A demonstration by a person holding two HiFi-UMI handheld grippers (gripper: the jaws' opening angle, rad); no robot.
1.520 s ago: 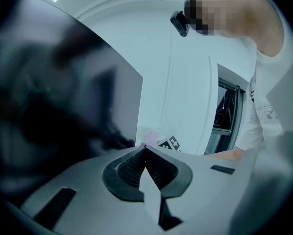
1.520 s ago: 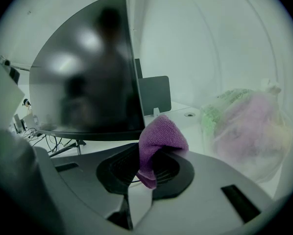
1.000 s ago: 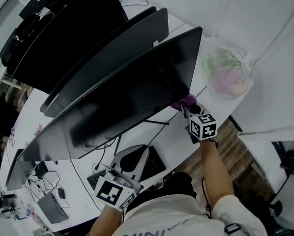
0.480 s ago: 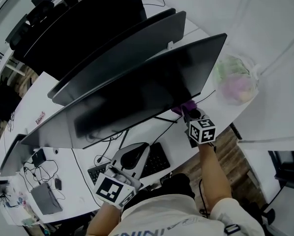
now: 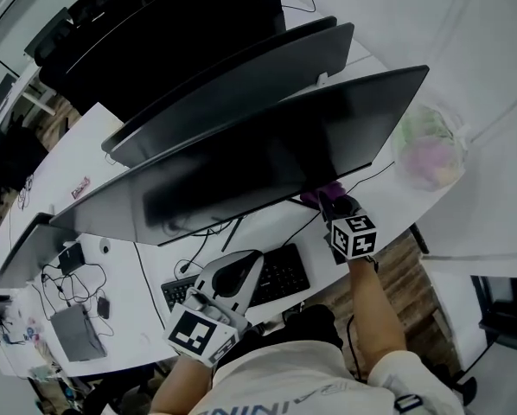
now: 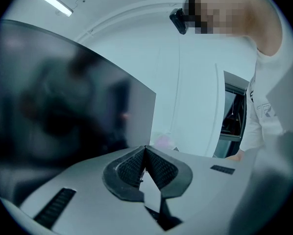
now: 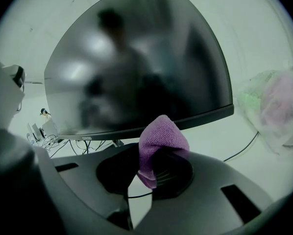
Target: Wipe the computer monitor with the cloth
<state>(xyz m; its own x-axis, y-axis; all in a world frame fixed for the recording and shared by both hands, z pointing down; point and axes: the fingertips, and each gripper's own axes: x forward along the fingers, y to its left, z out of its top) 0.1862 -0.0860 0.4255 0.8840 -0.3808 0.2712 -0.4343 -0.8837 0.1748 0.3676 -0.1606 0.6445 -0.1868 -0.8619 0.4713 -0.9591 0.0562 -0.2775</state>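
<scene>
My right gripper (image 7: 154, 173) is clamped on the purple cloth (image 7: 162, 136). Its folded top pokes up just under the monitor (image 7: 136, 67)'s lower edge. I cannot tell whether it touches the bezel, and in the head view the screen hides most of it. My left gripper (image 6: 145, 166) is closed on nothing and covers part of the keyboard (image 5: 280, 277) in the head view.

On the white counter (image 5: 73, 158) we see a black keyboard (image 5: 276, 279), a tangle of thin black cables (image 5: 68, 288) beside a flat grey device (image 5: 75, 333), and a translucent plastic bag (image 5: 429, 156) of pale green and pink stuff at the right end; brown wooden floor (image 5: 401, 253) lies below
</scene>
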